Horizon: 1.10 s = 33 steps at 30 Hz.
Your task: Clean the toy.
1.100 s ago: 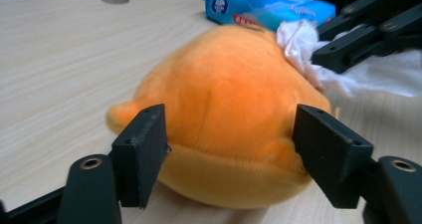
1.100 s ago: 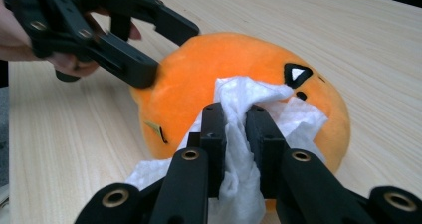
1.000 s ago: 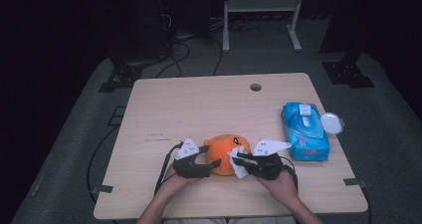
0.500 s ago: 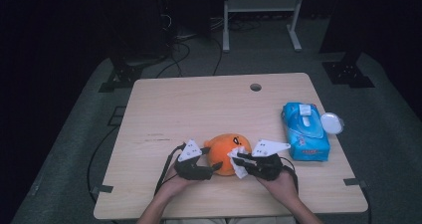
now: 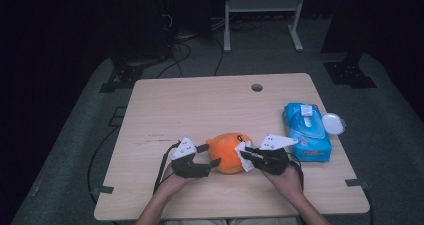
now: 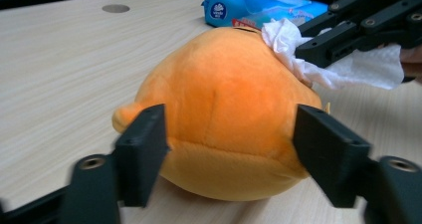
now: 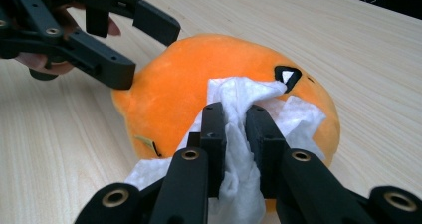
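Wiping an orange plush toy (image 5: 229, 151) with a white tissue (image 7: 239, 134), near the front edge of the wooden table (image 5: 210, 105), well left of the blue wipes pack (image 5: 306, 130). Best done by steadying the toy from its left flank while dragging the tissue across the fabric in short, light strokes, pressing only enough to keep paper on plush, since a hard push would probably shove the soft ball sideways or tear the sheet. Left gripper (image 6: 234, 149) at the toy's left side, jaws part open and just narrowed, straddling the toy's rounded back; pads seem to stand a little off the fabric on both sides, so bracketing rather than squeezing, though contact on the far pad hard to judge. Right gripper (image 7: 234, 134) at the toy's right, clenched tight on the bunched tissue, with the crumpled end laid against the plush just beside the black eye mark (image 7: 287, 75). Worth keeping the tissue clear of the left gripper's reach across the toy.
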### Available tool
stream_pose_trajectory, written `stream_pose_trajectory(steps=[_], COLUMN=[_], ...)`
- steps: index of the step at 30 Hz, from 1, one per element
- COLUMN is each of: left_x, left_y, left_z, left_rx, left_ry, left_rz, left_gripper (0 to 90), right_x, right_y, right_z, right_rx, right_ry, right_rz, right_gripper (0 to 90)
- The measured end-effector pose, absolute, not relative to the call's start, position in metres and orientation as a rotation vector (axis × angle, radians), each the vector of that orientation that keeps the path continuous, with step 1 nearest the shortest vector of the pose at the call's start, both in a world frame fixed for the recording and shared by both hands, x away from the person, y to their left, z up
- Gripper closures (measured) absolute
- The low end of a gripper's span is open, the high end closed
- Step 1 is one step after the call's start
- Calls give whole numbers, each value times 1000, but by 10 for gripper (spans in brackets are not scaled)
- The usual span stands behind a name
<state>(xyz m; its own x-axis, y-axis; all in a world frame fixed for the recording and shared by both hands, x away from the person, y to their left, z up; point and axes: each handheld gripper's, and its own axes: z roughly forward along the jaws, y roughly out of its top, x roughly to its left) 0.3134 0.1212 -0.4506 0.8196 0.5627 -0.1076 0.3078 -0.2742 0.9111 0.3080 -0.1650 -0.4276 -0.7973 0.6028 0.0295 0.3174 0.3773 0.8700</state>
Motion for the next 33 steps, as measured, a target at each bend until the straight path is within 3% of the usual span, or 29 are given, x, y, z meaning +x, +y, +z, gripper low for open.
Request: stream_pose_trajectory(steps=[2, 9, 17, 20, 22, 25, 33], left_x=[312, 310, 313, 312, 313, 313, 313], left_y=[116, 115, 116, 118, 117, 107, 105], left_z=[-454, -455, -457, -443, -438, -451, -457], left_rx=[1907, 1943, 1934, 1870, 1835, 1924, 1906], left_ry=[652, 657, 660, 637, 647, 633, 628], left_rz=[299, 306, 284, 318, 318, 372, 358], left_gripper=[403, 420, 418, 344, 344, 350, 366], right_x=[303, 279, 304, 302, 298, 291, 317], right_y=[-161, -122, -164, -161, -155, -147, -182], right_z=[-426, -432, -425, -429, -429, -424, -434], right_rx=[768, 576, 814, 802, 766, 714, 934], right_ry=[2349, 2455, 2327, 2341, 2378, 2384, 2300], right_rz=[1383, 1323, 1390, 1384, 1425, 1411, 1421], right_gripper=[786, 787, 787, 786, 787, 786, 786])
